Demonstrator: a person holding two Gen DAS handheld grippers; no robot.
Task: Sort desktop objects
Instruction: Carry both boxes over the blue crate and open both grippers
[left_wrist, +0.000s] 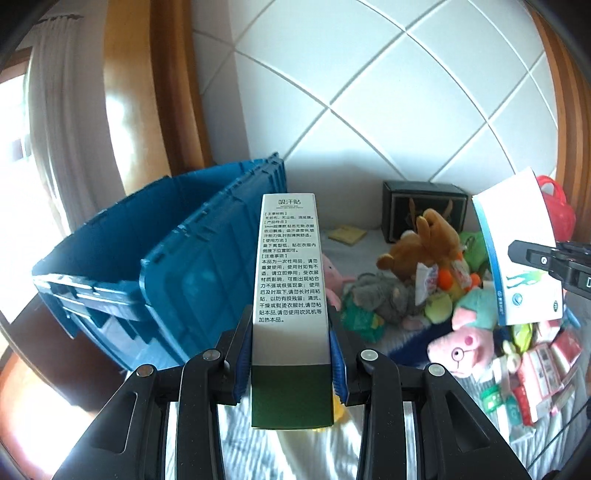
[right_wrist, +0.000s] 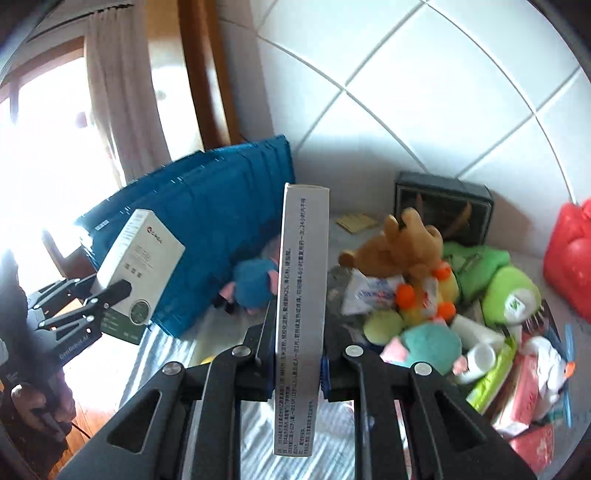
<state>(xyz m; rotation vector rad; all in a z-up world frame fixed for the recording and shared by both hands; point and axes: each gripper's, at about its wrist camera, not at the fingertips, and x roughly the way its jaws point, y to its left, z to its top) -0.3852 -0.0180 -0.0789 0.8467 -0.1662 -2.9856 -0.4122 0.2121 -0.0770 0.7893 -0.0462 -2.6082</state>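
Observation:
My left gripper (left_wrist: 291, 354) is shut on a tall white and dark green box (left_wrist: 290, 280) with printed text, held upright above the striped bed cover. The same box (right_wrist: 138, 266) and left gripper (right_wrist: 110, 295) show at the left of the right wrist view. My right gripper (right_wrist: 297, 350) is shut on a thin white box (right_wrist: 301, 295) held edge-on; its blue and white face (left_wrist: 517, 251) shows at the right of the left wrist view, with the right gripper (left_wrist: 546, 258) clamping it. A blue plastic crate (left_wrist: 166, 258) stands at the left against the wall.
A pile of plush toys (left_wrist: 424, 266) lies on the bed: a brown bear (right_wrist: 402, 243), pink pigs (left_wrist: 465, 343), green ones (right_wrist: 506, 291). A black box (right_wrist: 443, 206) and yellow notepad (left_wrist: 347, 234) sit by the tiled wall. Red bag (right_wrist: 569, 254) and packets (right_wrist: 517, 387) at right.

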